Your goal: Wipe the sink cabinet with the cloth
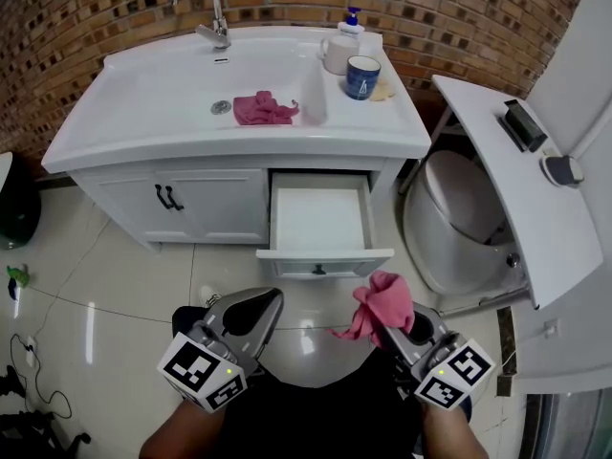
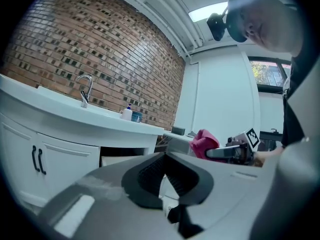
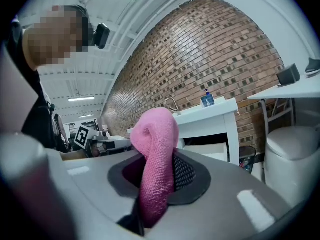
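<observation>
The white sink cabinet (image 1: 172, 151) stands against the brick wall, its right drawer (image 1: 318, 220) pulled open and empty. One pink cloth (image 1: 263, 109) lies in the basin beside the drain. A second pink cloth (image 1: 376, 304) is pinched in my right gripper (image 1: 390, 329), low over the floor in front of the drawer. In the right gripper view this cloth (image 3: 157, 154) sticks up from between the closed jaws. My left gripper (image 1: 272, 301) hangs to the left of it, shut with nothing in it. The left gripper view shows its jaws together, with the cabinet front (image 2: 60, 151) beyond.
A faucet (image 1: 208, 8), a soap bottle (image 1: 351, 22), a white mug (image 1: 337, 54) and a blue cup (image 1: 362, 76) stand on the counter. A toilet (image 1: 459, 218) and a white slanted shelf (image 1: 507, 189) crowd the right side. A dark bin (image 1: 17, 208) and cables (image 1: 29, 352) lie at left.
</observation>
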